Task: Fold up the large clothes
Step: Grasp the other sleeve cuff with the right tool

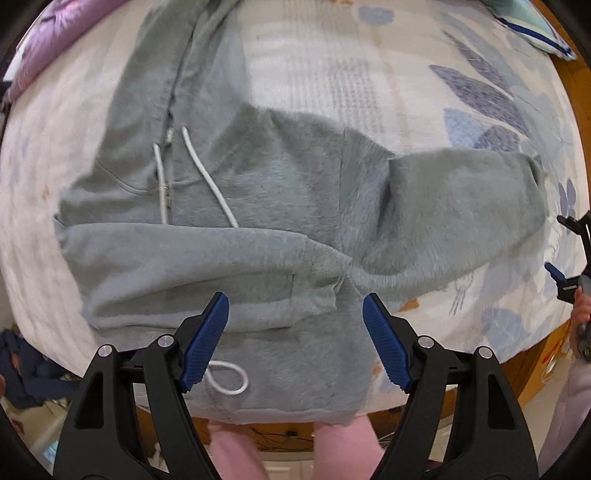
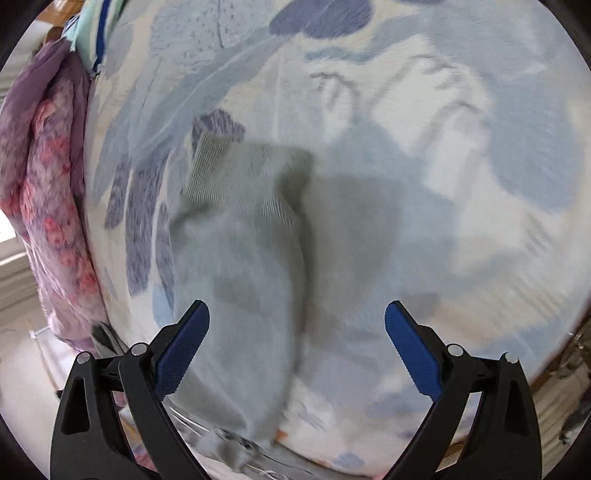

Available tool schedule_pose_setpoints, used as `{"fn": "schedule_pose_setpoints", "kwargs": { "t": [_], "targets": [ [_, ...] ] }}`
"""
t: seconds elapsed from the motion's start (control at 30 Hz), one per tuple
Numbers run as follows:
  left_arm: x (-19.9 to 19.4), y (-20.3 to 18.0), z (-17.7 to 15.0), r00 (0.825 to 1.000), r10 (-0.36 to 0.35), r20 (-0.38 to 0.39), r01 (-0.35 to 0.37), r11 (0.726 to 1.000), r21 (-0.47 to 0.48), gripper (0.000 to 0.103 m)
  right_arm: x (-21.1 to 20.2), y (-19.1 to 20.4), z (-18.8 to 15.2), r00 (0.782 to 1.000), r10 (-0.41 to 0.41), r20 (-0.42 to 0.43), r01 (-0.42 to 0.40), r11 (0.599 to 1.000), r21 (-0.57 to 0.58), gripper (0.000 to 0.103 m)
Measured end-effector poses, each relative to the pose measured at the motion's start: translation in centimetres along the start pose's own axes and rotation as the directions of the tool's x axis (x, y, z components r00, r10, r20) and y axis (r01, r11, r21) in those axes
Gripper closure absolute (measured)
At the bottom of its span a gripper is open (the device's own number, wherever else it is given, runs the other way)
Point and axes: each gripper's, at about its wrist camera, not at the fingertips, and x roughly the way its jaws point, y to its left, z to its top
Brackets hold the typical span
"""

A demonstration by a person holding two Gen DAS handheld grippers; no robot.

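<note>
A grey zip-up hoodie [image 1: 266,192] with white drawstrings [image 1: 210,177] lies on the bed. One sleeve [image 1: 177,266] is folded across the chest. The other sleeve [image 1: 461,199] stretches out to the right. My left gripper [image 1: 295,314] is open and empty above the hood near the bed's front edge. My right gripper [image 2: 297,321] is open and empty above the outstretched sleeve [image 2: 236,266], whose ribbed cuff [image 2: 240,177] points away from me. The right gripper also shows at the right edge of the left wrist view [image 1: 569,254].
The bed has a white sheet with blue leaf prints [image 1: 480,96]. A purple floral quilt [image 2: 48,192] is piled at the far side. A teal pillow [image 1: 535,29] lies at a far corner. The wooden bed frame [image 1: 532,369] runs along the near edge. My pink-clad legs [image 1: 343,450] are below.
</note>
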Motion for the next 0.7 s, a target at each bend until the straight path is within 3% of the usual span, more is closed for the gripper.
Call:
{"fn": "schedule_pose_setpoints", "kwargs": {
  "t": [0.07, 0.17, 0.27, 0.37, 0.43, 0.5, 0.57, 0.6, 0.63, 0.67, 0.7],
  "targets": [
    [1.4, -0.3, 0.8, 1.0, -0.001, -0.005, 0.001, 1.0, -0.003, 0.027, 1.4, 0.0, 1.4, 1.0, 0.003, -0.009, -0.003, 1.0, 0.01, 0.011],
    [2.8, -1.0, 1.8, 0.999, -0.05, -0.003, 0.05, 0.999, 0.012, 0.027, 3.2, -0.2, 3.3, 0.997, 0.074, -0.018, -0.073, 0.997, 0.038, 0.007],
    [3.9, -1.6, 2.6, 0.998, -0.062, 0.016, 0.061, 0.997, 0.036, 0.027, 3.6, -0.6, 4.1, 0.997, 0.073, -0.008, -0.072, 0.993, 0.089, 0.006],
    [5.1, -1.9, 2.9, 0.999, -0.04, 0.003, 0.04, 0.998, 0.049, 0.028, 1.6, 0.4, 3.6, 0.967, 0.241, 0.079, -0.242, 0.97, 0.001, 0.013],
    [5.3, -1.7, 2.9, 0.998, -0.06, 0.014, 0.059, 0.998, 0.038, 0.029, 1.2, 1.4, 3.5, 0.973, 0.214, 0.092, -0.208, 0.976, -0.071, 0.012],
    [5.6, -1.5, 2.9, 0.997, -0.068, 0.021, 0.067, 0.997, 0.024, 0.031, 2.5, 1.6, 4.1, 0.975, 0.217, 0.05, -0.212, 0.973, -0.091, 0.012],
    [6.1, -1.2, 2.7, 0.997, -0.077, 0.014, 0.077, 0.997, 0.008, 0.042, 2.9, 1.3, 4.3, 0.973, 0.218, 0.078, -0.212, 0.974, -0.075, 0.013],
    [6.3, -1.1, 2.6, 0.997, -0.081, 0.01, 0.081, 0.997, 0.003, 0.043, 2.7, 1.1, 4.1, 0.975, 0.204, 0.087, -0.198, 0.977, -0.077, 0.023],
    [6.5, -1.1, 2.5, 0.997, -0.082, 0.007, 0.082, 0.997, 0.001, 0.047, 2.3, 1.1, 3.9, 0.981, 0.166, 0.103, -0.159, 0.984, -0.076, 0.058],
    [6.5, -1.1, 2.5, 0.996, -0.085, 0.008, 0.085, 0.996, 0.002, 0.051, 1.9, 1.0, 3.4, 0.987, 0.098, 0.124, -0.088, 0.993, -0.078, 0.076],
    [6.6, -1.3, 2.6, 0.996, -0.093, 0.011, 0.093, 0.996, 0.003, 0.053, 0.9, 0.2, 2.9, 0.982, 0.116, 0.145, -0.105, 0.991, -0.082, 0.092]
  ]
}}
